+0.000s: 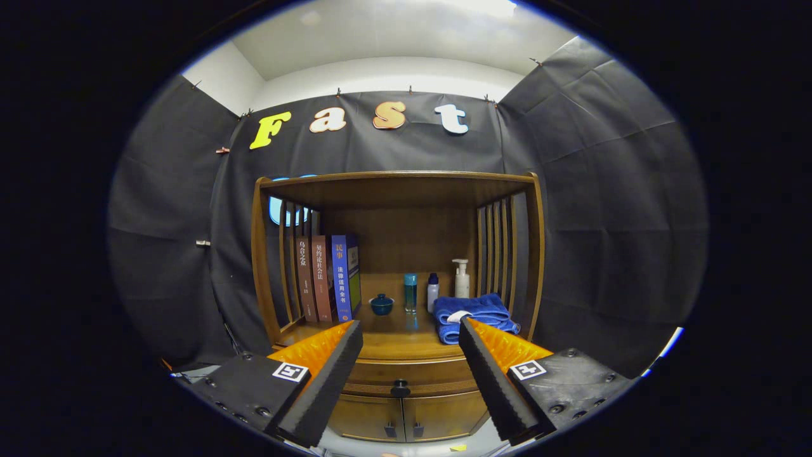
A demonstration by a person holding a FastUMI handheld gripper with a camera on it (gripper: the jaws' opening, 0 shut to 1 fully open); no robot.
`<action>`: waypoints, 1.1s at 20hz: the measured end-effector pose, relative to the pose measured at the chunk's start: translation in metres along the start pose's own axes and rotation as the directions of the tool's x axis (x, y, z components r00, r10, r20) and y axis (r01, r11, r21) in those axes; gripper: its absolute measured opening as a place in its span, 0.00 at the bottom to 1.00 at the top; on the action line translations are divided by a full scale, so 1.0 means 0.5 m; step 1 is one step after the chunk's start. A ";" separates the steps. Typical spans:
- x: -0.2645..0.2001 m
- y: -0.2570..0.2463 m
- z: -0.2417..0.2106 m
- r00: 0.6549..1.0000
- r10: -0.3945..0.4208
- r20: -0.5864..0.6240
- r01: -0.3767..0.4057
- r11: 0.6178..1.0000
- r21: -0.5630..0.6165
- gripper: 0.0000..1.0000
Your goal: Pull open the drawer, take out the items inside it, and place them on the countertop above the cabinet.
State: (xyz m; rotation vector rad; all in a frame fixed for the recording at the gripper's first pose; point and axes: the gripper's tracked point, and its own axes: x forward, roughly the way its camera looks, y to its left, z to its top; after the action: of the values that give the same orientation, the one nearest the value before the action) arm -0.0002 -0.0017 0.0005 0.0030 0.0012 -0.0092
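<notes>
Drawer (406,378), shut, set in the front of the cabinet (406,416) just under the front edge of the countertop (396,339), its long axis running side to side across my line of sight. Its dark knob (400,385) sits at the drawer's mid-front, directly ahead of and between my fingers, slightly below their tips and still apart from them. My gripper (411,331) is released, its fingers spread wide with nothing between them, aimed square at the cabinet front. I judge the coming move to be a straight advance, dropping a little, to bring the knob between the fingers; the knob lies almost on the centre line, so little sideways correction seems needed. Below the drawer, two cabinet doors (406,419) meet at the middle. On the countertop, toward its left rear corner, stand three books (327,279) with spines printed in Chinese characters, too small for me to read with certainty. Near the middle rear sit a small blue lidded bowl (381,304), a teal bottle (410,292) and a white bottle (432,291); a pump dispenser (461,279) stands behind a folded blue towel (476,314) at the right edge.
</notes>
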 end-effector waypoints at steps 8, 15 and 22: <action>0.002 0.000 -0.002 1.000 -0.001 0.000 0.001 1.000 0.005 0.99; 0.017 0.000 -0.019 1.000 -0.006 -0.022 0.006 1.000 0.001 0.99; 0.075 0.012 -0.116 0.995 0.001 -0.095 0.000 1.000 0.013 1.00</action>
State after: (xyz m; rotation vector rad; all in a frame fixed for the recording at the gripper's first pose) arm 0.0373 0.0041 -0.0575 0.0167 0.0964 -0.0085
